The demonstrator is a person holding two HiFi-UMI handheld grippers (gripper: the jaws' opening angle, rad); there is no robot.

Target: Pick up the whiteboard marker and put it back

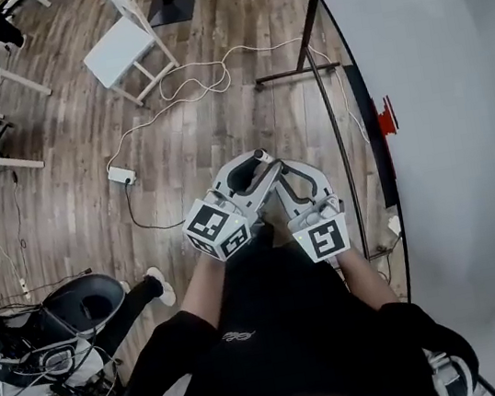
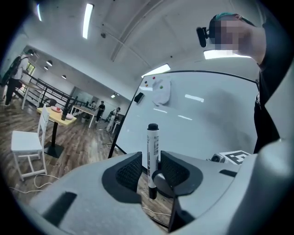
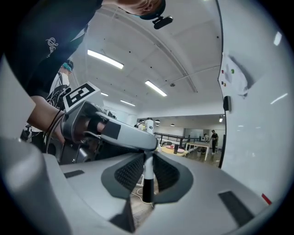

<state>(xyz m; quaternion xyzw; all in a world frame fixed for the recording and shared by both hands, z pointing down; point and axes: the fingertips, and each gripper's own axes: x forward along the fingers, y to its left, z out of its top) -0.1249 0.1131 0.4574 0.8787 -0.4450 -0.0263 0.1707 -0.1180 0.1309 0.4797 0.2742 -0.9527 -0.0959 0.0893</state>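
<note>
Marker (image 2: 152, 151): we've got it upright in mid-air near the whiteboard (image 2: 206, 119), between both jaw pairs.
Right gripper (image 3: 147, 173): clamped on the marker.
Left gripper (image 2: 150, 170): jaws apart, pads off it.

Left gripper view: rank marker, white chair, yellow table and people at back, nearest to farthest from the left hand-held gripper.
1. marker, between the open jaws of the left hand-held gripper.
2. white chair, left, on the floor.
3. yellow table, behind the chair.
4. people, far back of the room.

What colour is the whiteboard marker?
White barrel, black ends; the whiteboard marker shows best in the left gripper view.
</note>
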